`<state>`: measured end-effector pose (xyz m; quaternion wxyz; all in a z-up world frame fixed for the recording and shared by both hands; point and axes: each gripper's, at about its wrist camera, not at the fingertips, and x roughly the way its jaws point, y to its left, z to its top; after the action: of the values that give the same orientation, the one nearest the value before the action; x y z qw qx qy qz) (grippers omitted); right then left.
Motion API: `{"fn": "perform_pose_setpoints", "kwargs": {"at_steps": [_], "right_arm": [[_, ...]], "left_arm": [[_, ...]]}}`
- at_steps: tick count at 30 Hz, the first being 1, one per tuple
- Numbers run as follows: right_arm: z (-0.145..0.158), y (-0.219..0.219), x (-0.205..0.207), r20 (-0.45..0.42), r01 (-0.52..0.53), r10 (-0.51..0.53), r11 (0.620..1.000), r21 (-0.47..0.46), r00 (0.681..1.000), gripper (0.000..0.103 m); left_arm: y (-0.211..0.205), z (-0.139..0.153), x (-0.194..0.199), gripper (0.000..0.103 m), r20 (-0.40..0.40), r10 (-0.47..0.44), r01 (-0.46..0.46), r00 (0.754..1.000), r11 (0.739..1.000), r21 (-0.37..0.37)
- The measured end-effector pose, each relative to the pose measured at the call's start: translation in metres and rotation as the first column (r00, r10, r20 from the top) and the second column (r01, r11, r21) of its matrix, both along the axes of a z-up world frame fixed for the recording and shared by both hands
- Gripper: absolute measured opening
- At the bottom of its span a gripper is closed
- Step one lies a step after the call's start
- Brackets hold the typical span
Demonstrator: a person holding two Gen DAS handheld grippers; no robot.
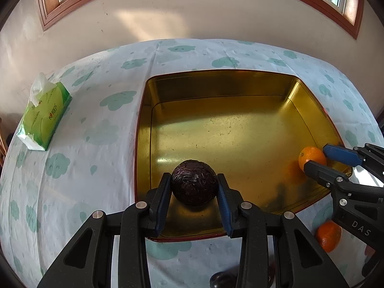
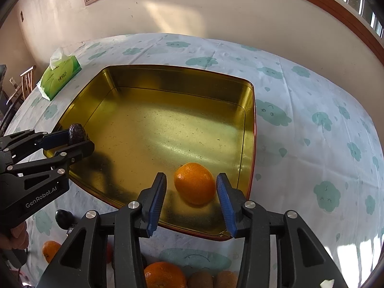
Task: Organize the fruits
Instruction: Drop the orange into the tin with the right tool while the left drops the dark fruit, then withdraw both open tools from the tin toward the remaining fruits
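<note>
A gold metal tin (image 1: 148, 129) (image 2: 249, 124) sits on the cloud-print tablecloth. My left gripper (image 1: 194, 187) (image 2: 79, 139) is shut on a dark wrinkled passion fruit (image 1: 194, 182) (image 2: 76, 133), held over the tin's near left corner. My right gripper (image 2: 192, 187) (image 1: 316, 158) is open around an orange tangerine (image 2: 194, 183) (image 1: 310, 156) that rests on the tin floor at its near right corner, with gaps on both sides.
A green tissue pack (image 1: 44, 116) (image 2: 60, 78) lies on the table to the left. More tangerines (image 2: 164, 274) (image 2: 50, 250) (image 1: 328, 236), brown kiwis (image 2: 200, 279) and a dark fruit (image 2: 63, 218) lie in front of the tin. A wall stands behind.
</note>
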<state>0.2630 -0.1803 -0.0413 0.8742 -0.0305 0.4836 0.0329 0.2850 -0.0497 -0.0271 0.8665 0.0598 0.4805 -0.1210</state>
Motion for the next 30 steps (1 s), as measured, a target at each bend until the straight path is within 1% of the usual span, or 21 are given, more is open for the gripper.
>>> {"fn": "perform_pose_setpoints", "kwargs": {"at_steps": [2,3,5,9,14,17,24,30], "right_arm": [[0.003,0.001,-0.002,0.013,-0.004,0.004,1.0,-0.003,1.0,0.042],[0.006,0.001,-0.004,0.022,-0.005,0.005,1.0,-0.002,1.0,0.044],[0.011,0.003,-0.009,0.035,-0.009,0.009,1.0,-0.005,0.999,0.045],[0.024,0.005,-0.022,0.061,-0.014,0.014,1.0,-0.01,0.998,0.046],[0.04,0.004,-0.045,0.096,-0.009,0.01,1.0,-0.003,0.995,0.046],[0.044,-0.001,-0.063,0.11,0.002,-0.002,1.0,-0.004,0.994,0.048],[0.036,-0.015,-0.109,0.096,0.034,-0.033,0.999,-0.012,0.995,0.048],[0.021,-0.026,-0.144,0.07,0.064,-0.063,0.998,-0.007,0.996,0.048]], "left_arm": [[0.001,0.003,-0.001,0.039,0.003,0.002,-0.002,1.0,1.0,-0.01],[0.001,0.005,-0.003,0.039,0.008,0.001,-0.001,1.0,1.0,-0.011],[0.001,0.01,-0.006,0.042,0.017,0.0,0.001,1.0,1.0,-0.017],[0.004,0.024,-0.015,0.044,0.045,0.007,-0.005,0.999,0.999,-0.032],[0.012,0.042,-0.036,0.047,0.077,0.023,-0.019,0.997,0.999,-0.046],[0.02,0.047,-0.054,0.05,0.085,0.04,-0.036,0.996,0.998,-0.052],[0.036,0.044,-0.107,0.05,0.097,0.058,-0.056,0.994,0.998,-0.018],[0.046,0.026,-0.15,0.05,0.055,0.067,-0.066,0.996,0.998,-0.023]]}}
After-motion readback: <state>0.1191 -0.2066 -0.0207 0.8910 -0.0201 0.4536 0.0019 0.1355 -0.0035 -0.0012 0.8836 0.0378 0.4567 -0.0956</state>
